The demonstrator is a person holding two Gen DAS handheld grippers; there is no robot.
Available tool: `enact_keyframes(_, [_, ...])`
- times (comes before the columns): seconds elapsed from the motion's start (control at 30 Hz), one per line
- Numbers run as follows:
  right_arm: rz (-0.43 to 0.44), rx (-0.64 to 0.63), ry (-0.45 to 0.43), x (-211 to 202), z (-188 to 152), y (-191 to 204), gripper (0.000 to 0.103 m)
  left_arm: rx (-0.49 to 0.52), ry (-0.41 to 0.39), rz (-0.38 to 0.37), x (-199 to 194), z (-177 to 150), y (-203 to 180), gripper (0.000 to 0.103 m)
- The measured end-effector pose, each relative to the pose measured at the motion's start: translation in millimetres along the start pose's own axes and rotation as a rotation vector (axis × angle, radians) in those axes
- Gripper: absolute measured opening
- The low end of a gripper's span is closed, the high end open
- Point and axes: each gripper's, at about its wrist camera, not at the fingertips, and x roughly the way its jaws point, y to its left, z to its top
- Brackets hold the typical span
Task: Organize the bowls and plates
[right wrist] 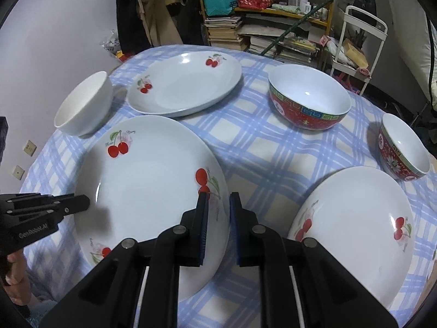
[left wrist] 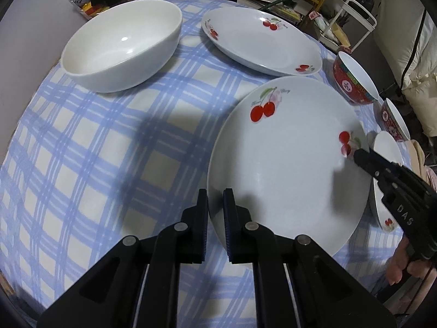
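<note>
A white cherry-print plate is held between both grippers above the blue checked tablecloth. My left gripper is shut on its left rim. My right gripper is shut on its right rim and shows in the left wrist view. A second cherry plate lies at the back. A third cherry plate lies at the right. A plain white bowl stands at the left. Two red patterned bowls, one large and one small, stand at the right.
The round table carries a blue checked cloth. Behind it stand a shelf of stacked books and a white metal cart. A grey wall lies to the left. The left gripper shows in the right wrist view.
</note>
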Motion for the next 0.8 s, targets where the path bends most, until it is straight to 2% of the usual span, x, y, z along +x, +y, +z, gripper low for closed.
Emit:
enact_keyframes(0.27, [0.013,0.011,-0.009,-17.1,-12.9,9.3,0.017,-0.005,0.008,-0.003,-15.9,-14.9,5.3,0.011])
enact_keyframes(0.67, [0.01,0.019,-0.02,-38.5,-38.0,23.2,0.017,0.004,0.03,0.038,-28.0,-35.0,5.7,0.012])
enact_keyframes(0.8, [0.052,0.063,-0.014,-40.0,-42.1,18.8,0.017,-0.004,0.044,0.052,-26.5,-37.3,7.2,0.012])
